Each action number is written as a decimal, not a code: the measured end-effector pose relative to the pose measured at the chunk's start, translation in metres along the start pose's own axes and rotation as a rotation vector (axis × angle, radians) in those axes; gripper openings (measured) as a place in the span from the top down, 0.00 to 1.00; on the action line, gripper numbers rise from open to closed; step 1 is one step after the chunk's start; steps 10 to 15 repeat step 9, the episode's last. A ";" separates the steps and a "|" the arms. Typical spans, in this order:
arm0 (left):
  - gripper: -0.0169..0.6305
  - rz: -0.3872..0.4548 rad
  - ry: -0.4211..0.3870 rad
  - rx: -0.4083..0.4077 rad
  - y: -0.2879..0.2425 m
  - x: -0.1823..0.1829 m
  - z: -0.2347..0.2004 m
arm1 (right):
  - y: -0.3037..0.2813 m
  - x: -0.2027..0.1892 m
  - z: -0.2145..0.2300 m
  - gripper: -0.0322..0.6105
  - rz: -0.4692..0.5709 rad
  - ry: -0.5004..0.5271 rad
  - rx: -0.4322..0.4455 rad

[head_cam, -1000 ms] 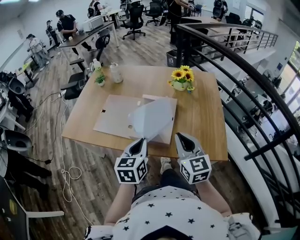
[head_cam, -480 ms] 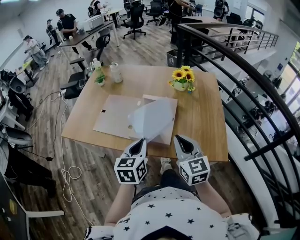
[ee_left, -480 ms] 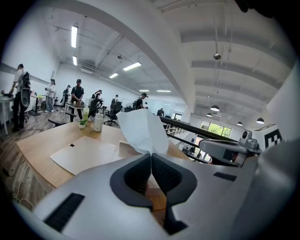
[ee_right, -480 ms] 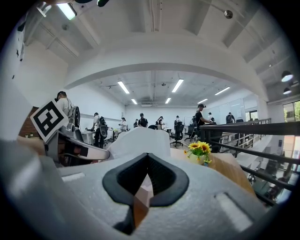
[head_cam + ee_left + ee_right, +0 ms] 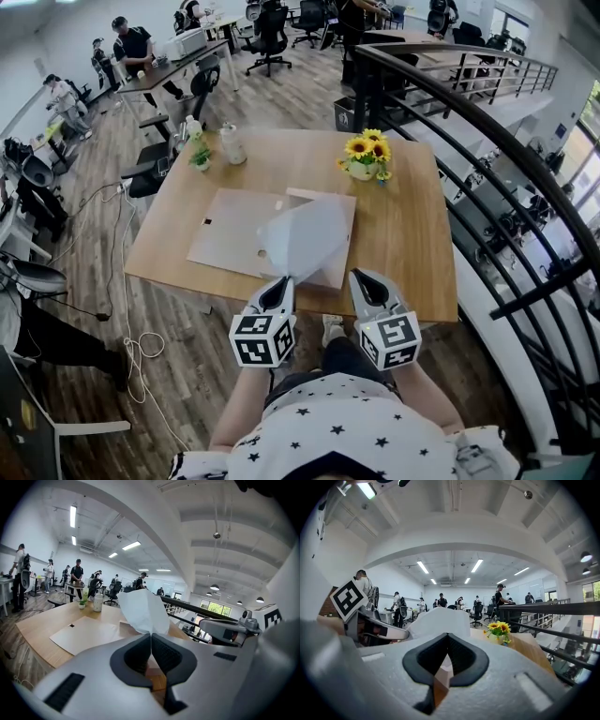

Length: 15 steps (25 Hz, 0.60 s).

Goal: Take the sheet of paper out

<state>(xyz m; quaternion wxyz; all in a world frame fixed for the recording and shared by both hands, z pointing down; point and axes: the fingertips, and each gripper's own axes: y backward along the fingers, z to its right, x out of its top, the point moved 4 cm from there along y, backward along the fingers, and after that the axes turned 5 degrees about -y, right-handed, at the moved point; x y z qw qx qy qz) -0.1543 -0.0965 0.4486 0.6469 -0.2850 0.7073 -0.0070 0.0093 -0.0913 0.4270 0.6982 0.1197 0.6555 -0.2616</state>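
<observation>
A white sheet of paper (image 5: 305, 239) stands bent up from a flat beige envelope (image 5: 230, 234) on the wooden table (image 5: 403, 234). My left gripper (image 5: 284, 281) is at the table's near edge, shut on the sheet's near corner. In the left gripper view the paper (image 5: 143, 611) rises straight out of the closed left gripper (image 5: 151, 634). My right gripper (image 5: 356, 276) is just right of it, by the envelope's near right corner. In the right gripper view its tips (image 5: 447, 635) meet with nothing visible between them, and the paper (image 5: 440, 620) shows beyond.
A pot of sunflowers (image 5: 364, 159) stands at the back right of the table. A small plant (image 5: 200, 157) and a white jar (image 5: 232, 145) stand at the back left. A black railing (image 5: 469, 141) runs along the right. People work at desks further back.
</observation>
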 end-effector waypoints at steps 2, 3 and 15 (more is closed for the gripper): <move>0.96 0.000 -0.001 -0.002 0.002 0.001 -0.002 | -0.001 0.000 -0.003 0.94 0.000 0.003 0.000; 0.96 0.001 -0.002 -0.002 0.002 0.000 -0.004 | -0.002 0.000 -0.004 0.94 0.001 0.005 0.000; 0.96 0.000 0.008 0.002 -0.002 -0.006 -0.007 | -0.007 -0.002 -0.002 0.94 0.002 0.010 0.002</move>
